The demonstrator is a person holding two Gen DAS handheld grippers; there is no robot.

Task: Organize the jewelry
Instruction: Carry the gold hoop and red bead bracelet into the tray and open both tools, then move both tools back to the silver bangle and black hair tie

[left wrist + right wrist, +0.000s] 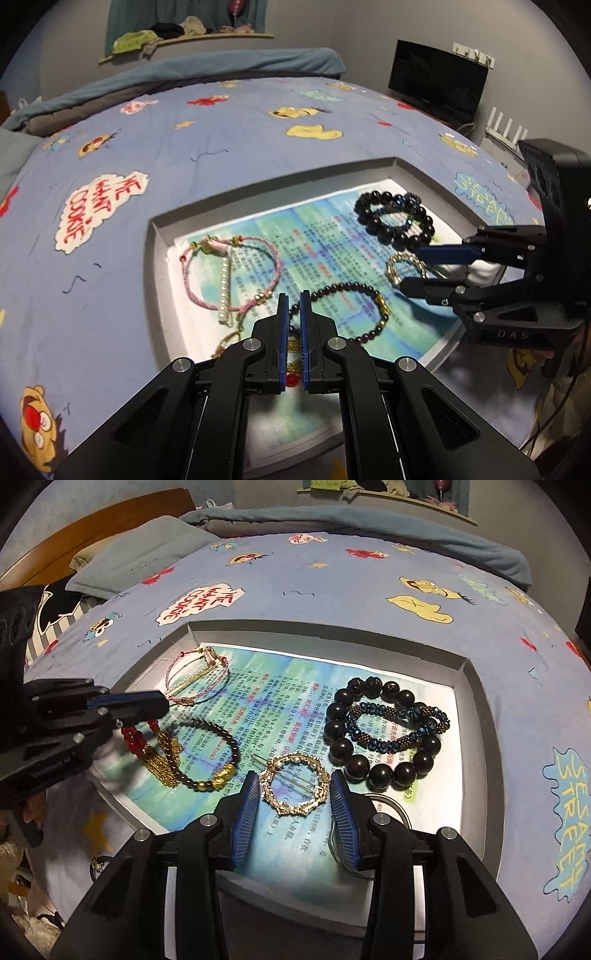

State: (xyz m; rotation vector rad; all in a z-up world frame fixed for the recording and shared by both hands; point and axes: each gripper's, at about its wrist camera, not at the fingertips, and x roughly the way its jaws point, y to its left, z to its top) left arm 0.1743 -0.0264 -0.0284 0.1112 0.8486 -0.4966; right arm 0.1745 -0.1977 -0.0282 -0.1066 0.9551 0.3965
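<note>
A grey tray [476, 701] lined with printed paper lies on the blue cartoon bedsheet. My left gripper [294, 299] is shut on a red-bead ornament with a gold chain tassel [162, 768]; its red bead [291, 379] shows in the slit between the pads, and the tassel rests on the paper. My right gripper [293, 775] holds a gold ring-shaped clip [295, 808] across its width, low over the paper. In the left wrist view the right gripper [410, 269] reaches in from the right. A garnet bracelet [229, 738] lies between the two grippers.
A large black bead bracelet [380, 775] and a blue beaded one [397, 740] lie at the tray's right. A pink cord bracelet [275, 266] with a pearl bar lies at its left. A thin silver hoop [397, 805] sits under my right finger. Pillows and a monitor [436, 77] are beyond.
</note>
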